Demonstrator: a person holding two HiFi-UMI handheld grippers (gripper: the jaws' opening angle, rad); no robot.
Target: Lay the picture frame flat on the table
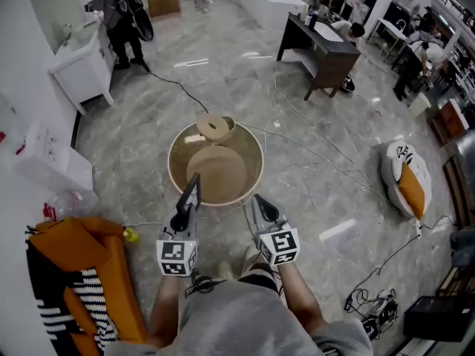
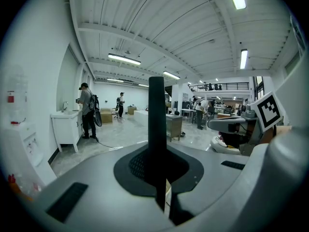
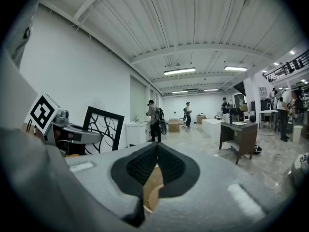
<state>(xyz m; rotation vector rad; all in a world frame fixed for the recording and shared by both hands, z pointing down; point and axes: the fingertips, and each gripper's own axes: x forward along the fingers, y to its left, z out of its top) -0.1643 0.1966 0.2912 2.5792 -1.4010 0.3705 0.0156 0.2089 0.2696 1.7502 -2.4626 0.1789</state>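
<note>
The black picture frame (image 1: 191, 189) stands upright and edge-on at the near rim of the round worktop (image 1: 256, 153). The left gripper (image 1: 181, 223) is clamped tight on the frame's lower part. On that same near side of the worktop the right gripper (image 1: 260, 206) has its jaws pressed together, with nothing between them. A beige disc with a hole (image 1: 215, 127) sits at the worktop's far rim. Beyond the worktop, to the right, stands a dark desk (image 1: 320, 47).

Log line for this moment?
left claw: shut on picture frame, upright | right claw: shut, empty | round table: ahead, frame not laid
</note>
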